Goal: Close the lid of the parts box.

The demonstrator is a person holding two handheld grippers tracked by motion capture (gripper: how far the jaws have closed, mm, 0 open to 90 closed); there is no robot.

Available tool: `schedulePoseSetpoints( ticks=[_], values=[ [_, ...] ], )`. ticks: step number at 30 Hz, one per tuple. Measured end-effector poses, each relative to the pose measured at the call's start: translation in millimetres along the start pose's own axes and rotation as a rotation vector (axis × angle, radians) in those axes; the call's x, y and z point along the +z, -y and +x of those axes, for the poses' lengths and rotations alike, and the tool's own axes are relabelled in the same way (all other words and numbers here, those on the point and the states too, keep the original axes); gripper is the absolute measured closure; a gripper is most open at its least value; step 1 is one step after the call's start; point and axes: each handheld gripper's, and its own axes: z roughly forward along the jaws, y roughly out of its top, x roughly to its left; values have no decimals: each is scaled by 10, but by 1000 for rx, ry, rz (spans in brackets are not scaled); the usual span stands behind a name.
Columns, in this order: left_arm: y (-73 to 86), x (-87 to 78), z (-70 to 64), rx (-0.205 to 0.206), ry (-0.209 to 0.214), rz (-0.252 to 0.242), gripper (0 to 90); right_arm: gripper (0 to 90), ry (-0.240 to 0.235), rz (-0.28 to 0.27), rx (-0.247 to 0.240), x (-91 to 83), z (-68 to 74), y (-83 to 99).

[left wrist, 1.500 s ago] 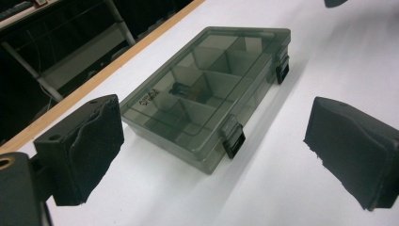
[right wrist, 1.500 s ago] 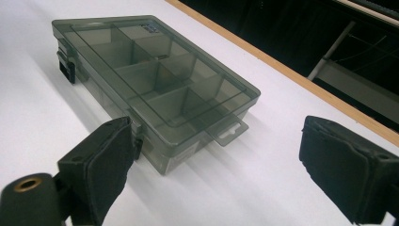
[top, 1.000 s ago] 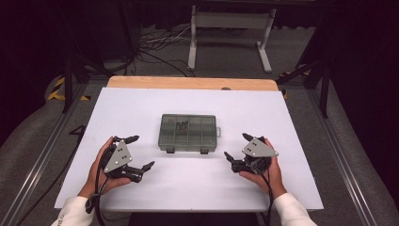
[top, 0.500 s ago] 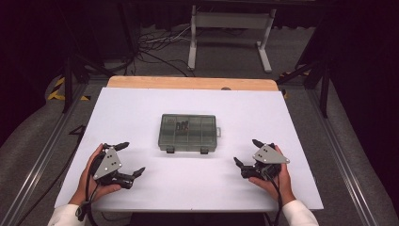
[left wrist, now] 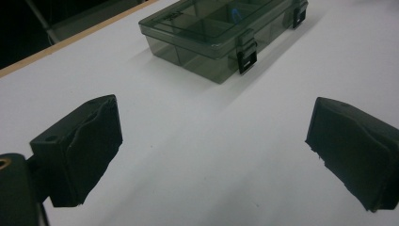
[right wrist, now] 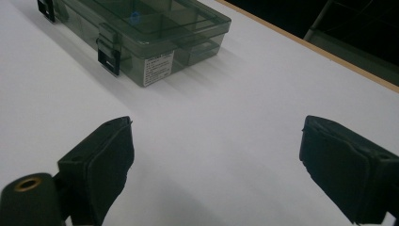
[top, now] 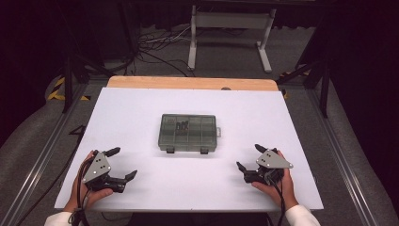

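A smoky clear plastic compartment box (top: 188,133) lies shut in the middle of the white table (top: 141,108), two black latches on its near side. My left gripper (top: 121,163) rests near the front left corner, open, nothing between its pads. Near the front right my right gripper (top: 249,157) is also open and holds nothing. In the left gripper view the box (left wrist: 221,28) lies ahead and to the right of the jaws. In the right gripper view the box (right wrist: 136,33) sits ahead to the left, a white label on its end wall.
The table's far edge is bare wood (top: 188,83). Beyond it stand a white metal frame (top: 230,28) and loose cables (top: 150,47) on the floor. Metal rails (top: 42,155) run along both sides of the table.
Both hands have drawn back toward the table's front edge and outward, away from the box. Both grippers stay open.
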Motion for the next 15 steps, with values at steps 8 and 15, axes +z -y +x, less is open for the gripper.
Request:
schedulePoseSetpoints(
  ticks=[8,15],
  values=[
    [14,15,24,-27,7,-14,43,113,-6,-23,5,-25,31,-22],
    [12,56,11,-12,4,5,43,113,-3,-31,17,-32,10,-15]
  ],
)
